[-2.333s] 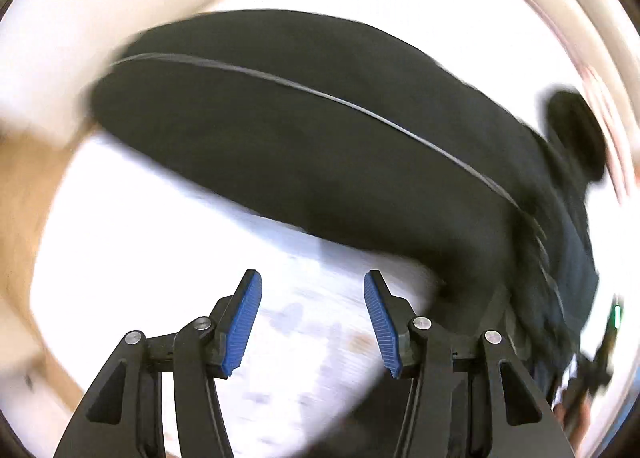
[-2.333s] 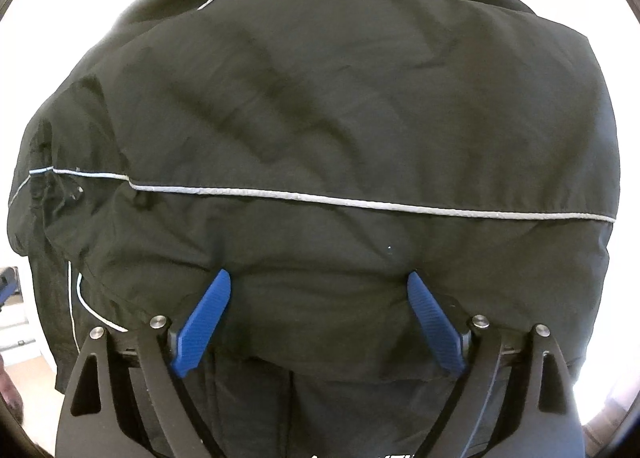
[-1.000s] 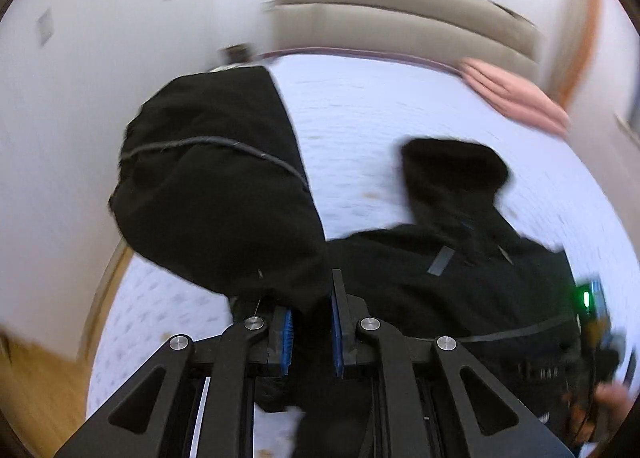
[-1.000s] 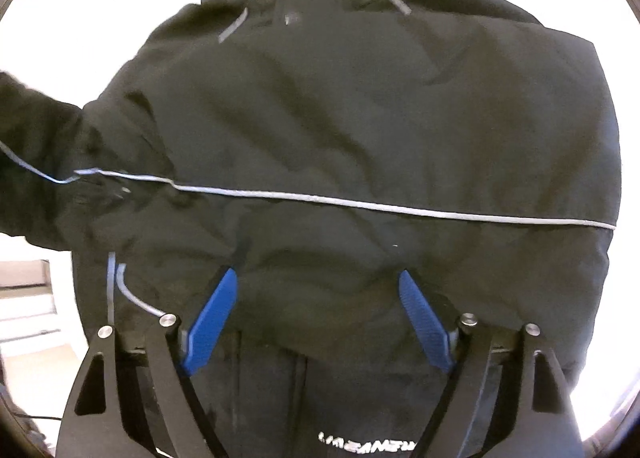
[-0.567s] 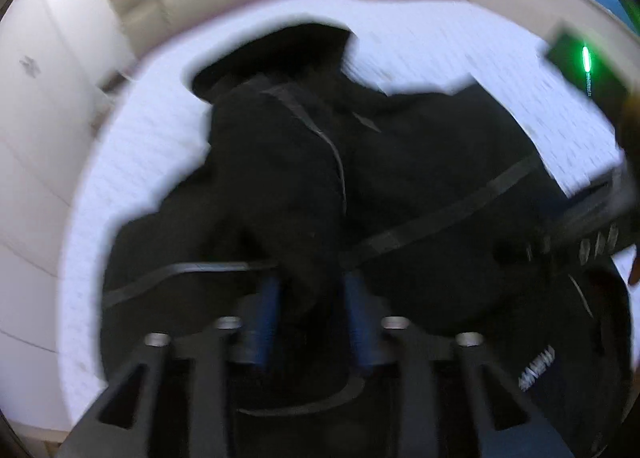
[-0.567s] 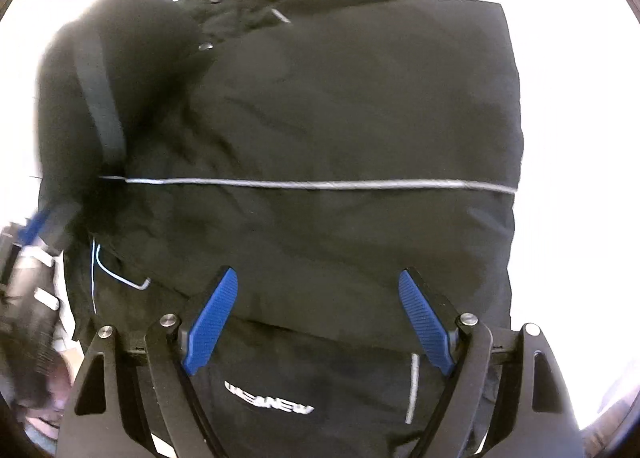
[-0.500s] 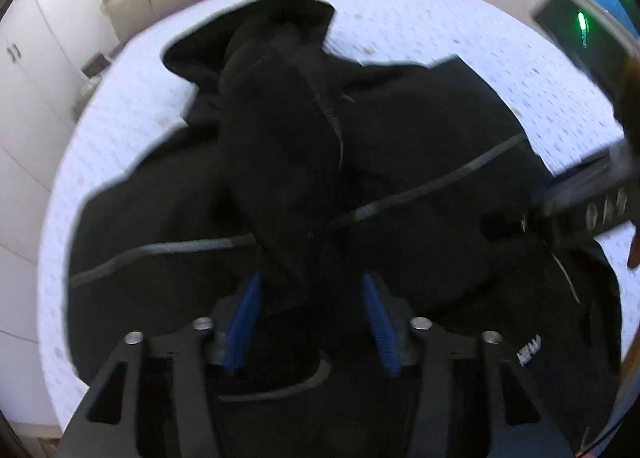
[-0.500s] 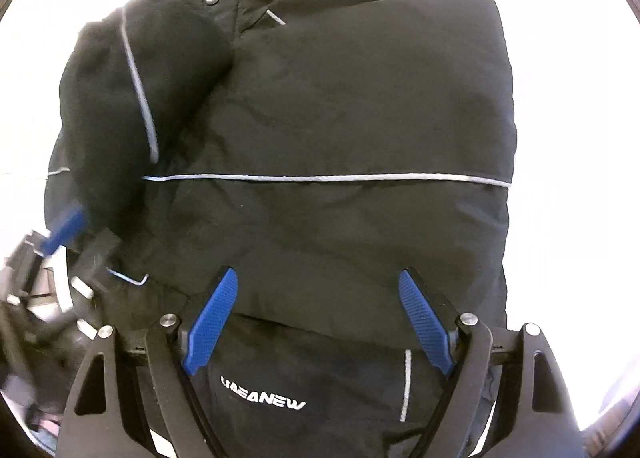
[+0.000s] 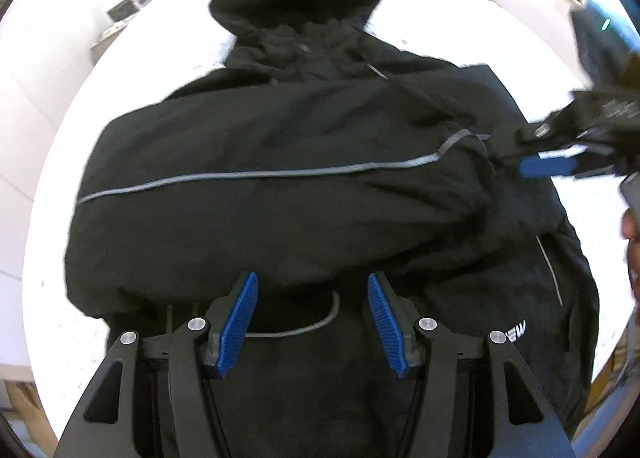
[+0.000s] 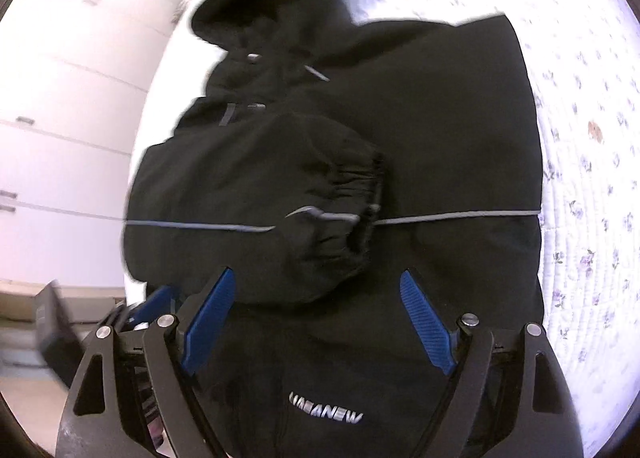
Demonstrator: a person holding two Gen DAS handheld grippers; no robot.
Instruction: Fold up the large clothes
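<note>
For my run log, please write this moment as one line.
left tongs: open, empty | right tongs: open, empty | black jacket: flat on bed | sleeve: folded across chest

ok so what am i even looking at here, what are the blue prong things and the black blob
There is no robot: a person holds a two-finger tool in each hand, with a fisheye camera on each looking along its blue ribbed fingers. One picture is from the left gripper, the other from the right gripper. Both are open and hold nothing. The blob is a black hooded jacket with a grey reflective stripe lying on a white floral quilted bedspread, one sleeve folded across its front.
</note>
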